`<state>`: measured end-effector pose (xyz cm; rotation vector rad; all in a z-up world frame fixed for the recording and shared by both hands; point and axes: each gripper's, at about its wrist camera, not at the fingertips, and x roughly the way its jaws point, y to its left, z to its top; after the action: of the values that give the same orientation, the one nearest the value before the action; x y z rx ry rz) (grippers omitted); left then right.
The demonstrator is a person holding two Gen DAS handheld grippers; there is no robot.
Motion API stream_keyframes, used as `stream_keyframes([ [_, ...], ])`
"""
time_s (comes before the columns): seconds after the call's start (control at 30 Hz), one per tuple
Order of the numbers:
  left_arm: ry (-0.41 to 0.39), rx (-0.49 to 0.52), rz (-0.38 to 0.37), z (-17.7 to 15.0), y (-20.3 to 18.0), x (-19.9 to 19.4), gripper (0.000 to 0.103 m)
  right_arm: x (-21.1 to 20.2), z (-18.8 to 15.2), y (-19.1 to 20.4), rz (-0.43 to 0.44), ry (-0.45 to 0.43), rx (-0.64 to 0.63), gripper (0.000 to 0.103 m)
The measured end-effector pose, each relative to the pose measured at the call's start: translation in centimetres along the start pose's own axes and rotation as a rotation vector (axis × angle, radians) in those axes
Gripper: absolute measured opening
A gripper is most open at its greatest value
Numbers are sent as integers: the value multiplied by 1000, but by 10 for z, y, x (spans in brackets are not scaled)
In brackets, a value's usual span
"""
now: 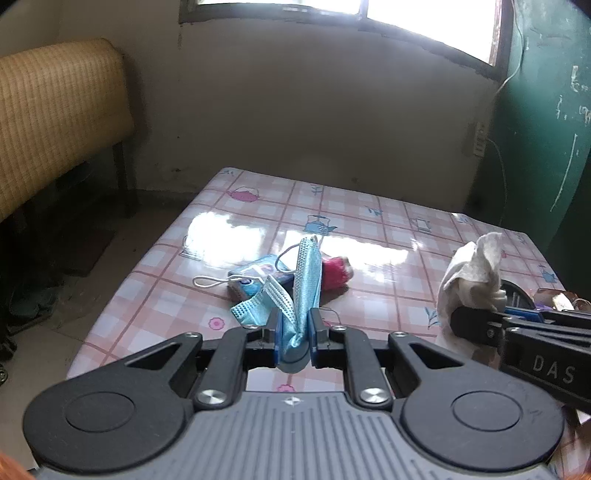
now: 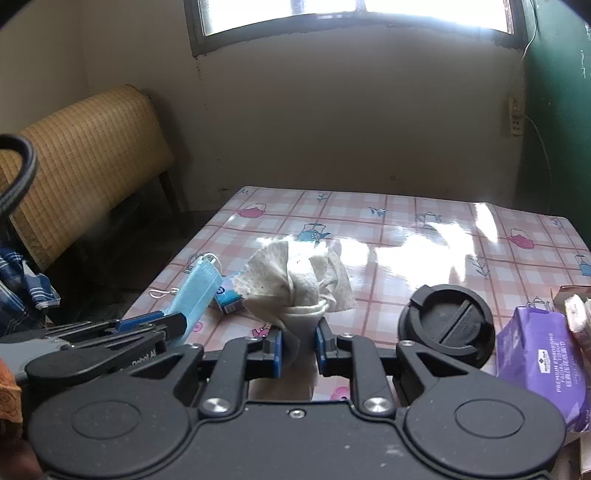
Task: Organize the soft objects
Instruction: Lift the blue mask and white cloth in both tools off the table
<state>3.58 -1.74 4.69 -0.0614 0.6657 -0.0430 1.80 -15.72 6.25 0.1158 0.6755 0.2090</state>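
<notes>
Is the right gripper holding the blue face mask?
No, the right gripper is shut on a white tissue; the blue mask is in the left gripper.

Ahead of my jaws: stained beige wall (image 1: 314, 122) | above it: bright window (image 2: 354, 14) | left: woven headboard (image 1: 55, 118) | right: green wall (image 1: 546, 129) | below: pink checked tablecloth (image 2: 406, 229)
</notes>
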Motion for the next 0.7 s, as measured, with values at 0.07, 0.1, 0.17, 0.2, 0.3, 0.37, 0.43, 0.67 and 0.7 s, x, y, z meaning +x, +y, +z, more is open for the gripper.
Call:
stream_keyframes([
  [0.07,1,5,-4,0,-3,0,17,-2,0,-2,-3,-2,4,22],
  [0.1,2,8,-5,0,-6,0,17,-2,0,-2,-4,-3,7,22],
  [0.17,3,12,-7,0,-8,0,17,-4,1,-5,-8,-6,11,22],
  [0.2,3,10,-7,0,-9,0,17,-5,1,-6,-11,-8,12,22],
  [0.3,2,16,-10,1,-12,-1,17,-7,2,-9,-14,-12,18,22],
  [0.37,3,17,-12,2,-13,0,17,-8,2,-10,-15,-15,18,22],
  [0.43,3,17,-13,2,-15,0,17,-10,2,-13,-16,-16,19,22],
  [0.67,3,28,-26,5,-21,2,17,-13,4,-21,-25,-25,28,22],
  [0.7,2,30,-26,5,-23,1,17,-13,4,-22,-26,-26,30,22],
])
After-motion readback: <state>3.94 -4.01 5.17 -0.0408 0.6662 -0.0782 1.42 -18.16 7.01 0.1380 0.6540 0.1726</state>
